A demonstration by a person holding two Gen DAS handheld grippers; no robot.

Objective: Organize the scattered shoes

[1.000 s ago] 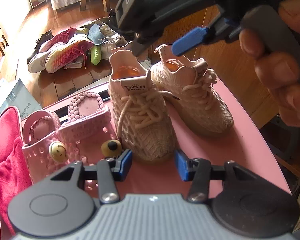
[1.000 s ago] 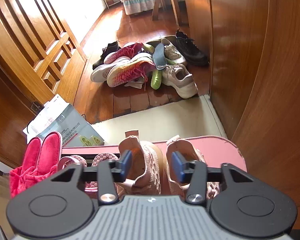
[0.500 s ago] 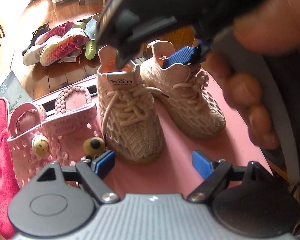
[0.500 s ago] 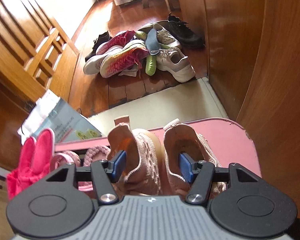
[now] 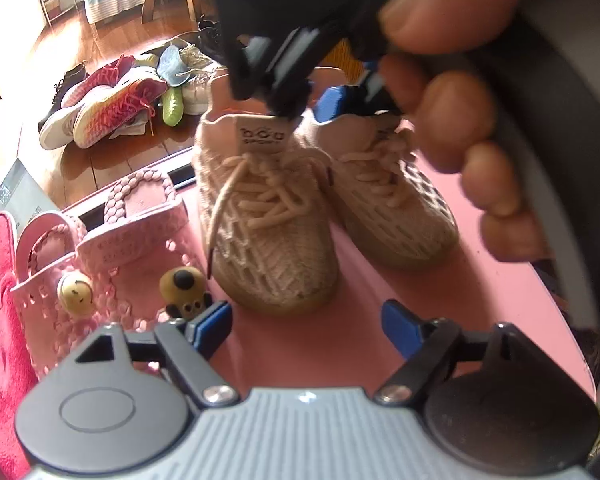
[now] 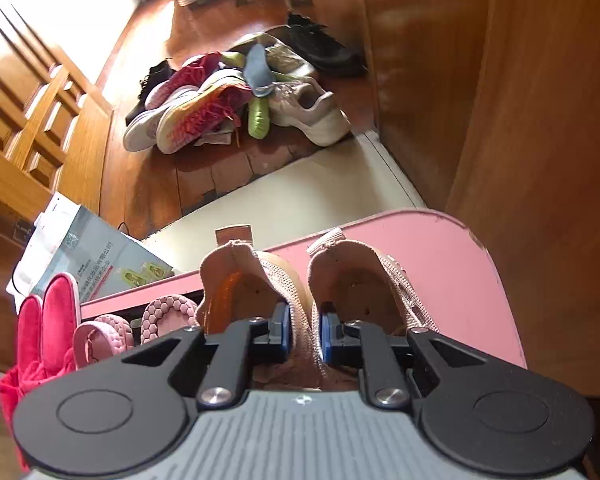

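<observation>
Shoes, two soft pink knit sneakers (image 6: 260,280), sit side by side on the pink shelf (image 6: 440,248), and the right gripper (image 6: 305,336) is squeezed shut on their two inner walls, one finger inside each shoe, so both can lift as a pair. They look light and squishy, so that middle pinch seems a good hold. The left gripper (image 5: 306,322) hangs wide apart and holds nothing at 6 o'clock from their toes, pink sandals (image 5: 112,240) sit at 9 o'clock, and a messy shoe pile (image 6: 236,100) lies on the floor at 12 o'clock.
</observation>
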